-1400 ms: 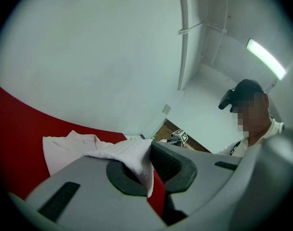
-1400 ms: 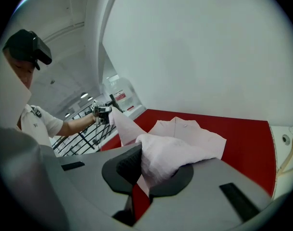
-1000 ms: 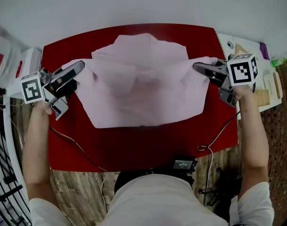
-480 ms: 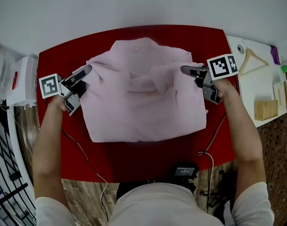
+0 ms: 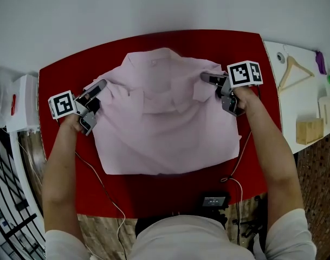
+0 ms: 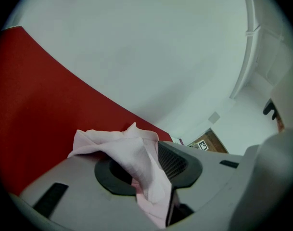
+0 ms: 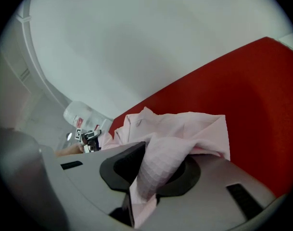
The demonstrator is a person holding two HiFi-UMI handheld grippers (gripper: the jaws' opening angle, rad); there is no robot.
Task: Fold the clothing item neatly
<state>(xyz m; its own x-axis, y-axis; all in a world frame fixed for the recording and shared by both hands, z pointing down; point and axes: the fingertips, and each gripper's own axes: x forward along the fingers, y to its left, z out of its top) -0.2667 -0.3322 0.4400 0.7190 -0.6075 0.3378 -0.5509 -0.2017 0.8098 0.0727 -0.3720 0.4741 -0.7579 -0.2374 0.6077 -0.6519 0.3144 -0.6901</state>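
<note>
A pale pink shirt [image 5: 165, 123] lies spread on the red table [image 5: 154, 194], collar towards the far edge. My left gripper [image 5: 102, 84] sits at the shirt's left shoulder edge. Its jaws have just been opening and stand parted, with a fold of the shirt [image 6: 136, 153] still draped between them. My right gripper [image 5: 204, 76] is at the right shoulder edge. Its jaws have just been opening a little, and bunched shirt cloth [image 7: 160, 162] is still pinched between them. Both grippers are low over the table.
A white side table [image 5: 286, 99] at the right holds a wooden hanger [image 5: 292, 69] and a wooden block [image 5: 307, 130]. White containers [image 5: 21, 102] stand to the left. Cables [image 5: 99, 183] trail over the table's front edge near a black device [image 5: 213, 201].
Both grippers have come down and inward with the shirt's shoulders. The shirt, held stretched between them before, now lies flatter on the table, further from me.
</note>
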